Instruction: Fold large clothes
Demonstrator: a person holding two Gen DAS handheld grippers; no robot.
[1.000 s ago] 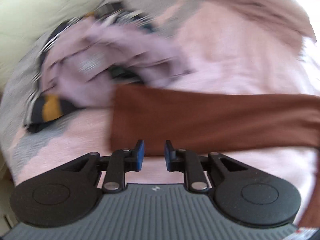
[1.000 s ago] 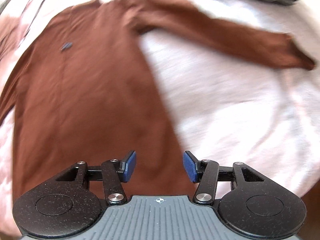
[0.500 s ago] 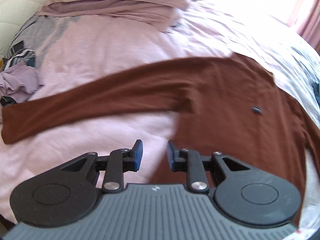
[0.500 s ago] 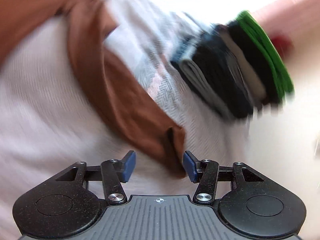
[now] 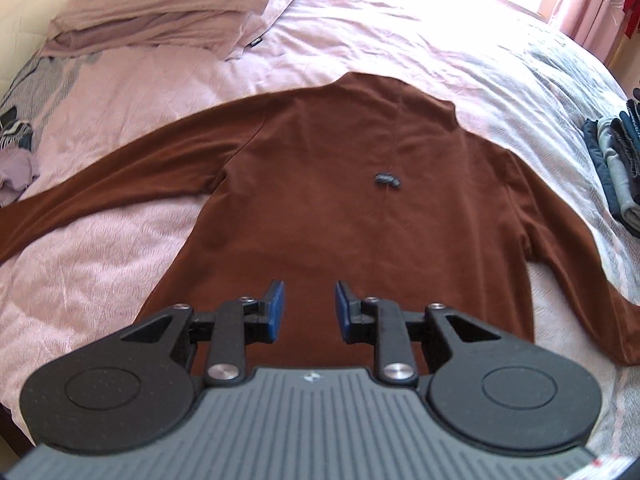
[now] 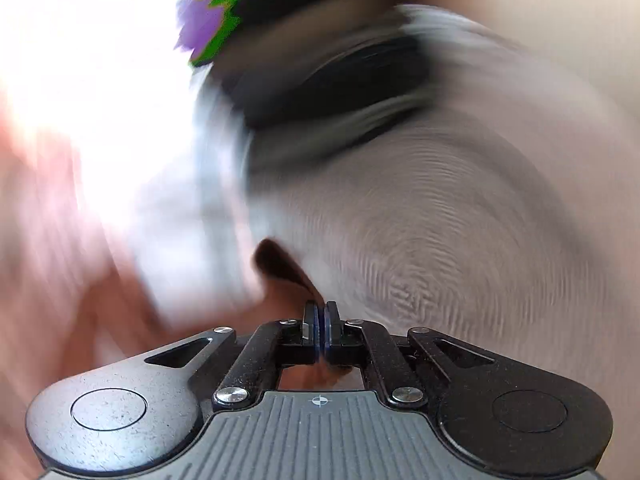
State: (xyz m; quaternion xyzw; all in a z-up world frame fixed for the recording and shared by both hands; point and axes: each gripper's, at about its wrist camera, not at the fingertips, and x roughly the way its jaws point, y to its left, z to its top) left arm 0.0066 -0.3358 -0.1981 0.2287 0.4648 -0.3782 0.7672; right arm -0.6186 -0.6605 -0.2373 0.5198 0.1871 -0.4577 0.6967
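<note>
Left claw [image 5: 307, 307]: blue pads held apart above the hem. Brown long-sleeved sweater [image 5: 360, 208]: soft knit, spread flat on a pink textured bedspread [image 5: 100, 264], sleeves outstretched. Folded dark clothes [image 5: 616, 168] stacked far right. Right claw [image 6: 320, 330]: pressed together on brown sweater fabric [image 6: 288, 276]; surroundings blurred.

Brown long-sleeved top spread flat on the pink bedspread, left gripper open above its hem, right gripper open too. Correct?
Not quite. The right gripper is shut, pinching brown fabric, as the right wrist view shows. The rest holds: the brown top lies spread on the pink bedspread, with the left gripper open.
</note>
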